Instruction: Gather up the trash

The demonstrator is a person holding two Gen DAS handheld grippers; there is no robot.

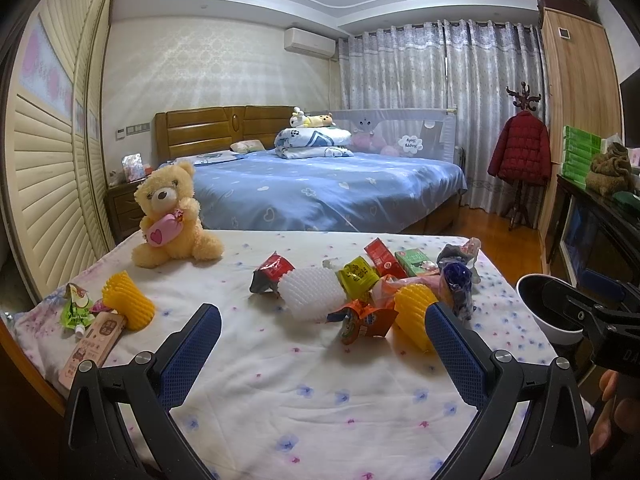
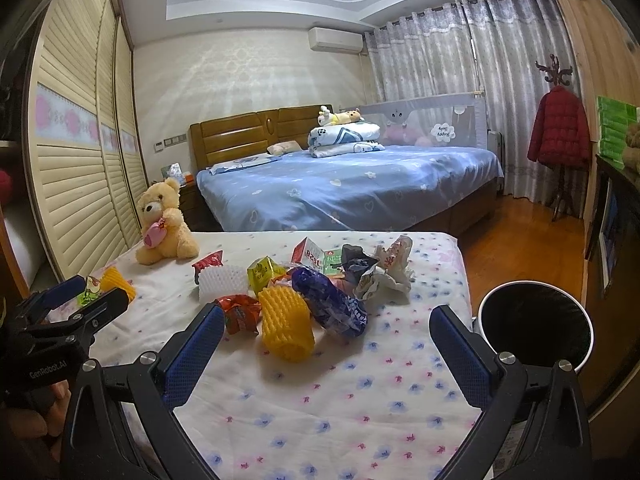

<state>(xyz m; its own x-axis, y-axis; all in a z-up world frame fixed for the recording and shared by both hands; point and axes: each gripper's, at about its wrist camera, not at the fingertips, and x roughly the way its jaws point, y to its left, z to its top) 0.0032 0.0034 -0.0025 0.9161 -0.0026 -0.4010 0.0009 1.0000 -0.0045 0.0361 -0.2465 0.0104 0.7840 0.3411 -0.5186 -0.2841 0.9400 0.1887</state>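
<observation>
Left claw (image 1: 322, 322) spread wide, empty; right claw (image 2: 326, 326) likewise, over wrappers (image 2: 328, 308)

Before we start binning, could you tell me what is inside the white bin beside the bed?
The white bin shows only a dark interior, with no trash visible; its bottom is lost in shadow.

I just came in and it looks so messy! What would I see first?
Probably the pile of bright wrappers and foam nets, like the yellow foam net, in the middle of the flowery sheet. Then the teddy bear sitting at the far left corner, and the white bin just off the right edge.
</observation>
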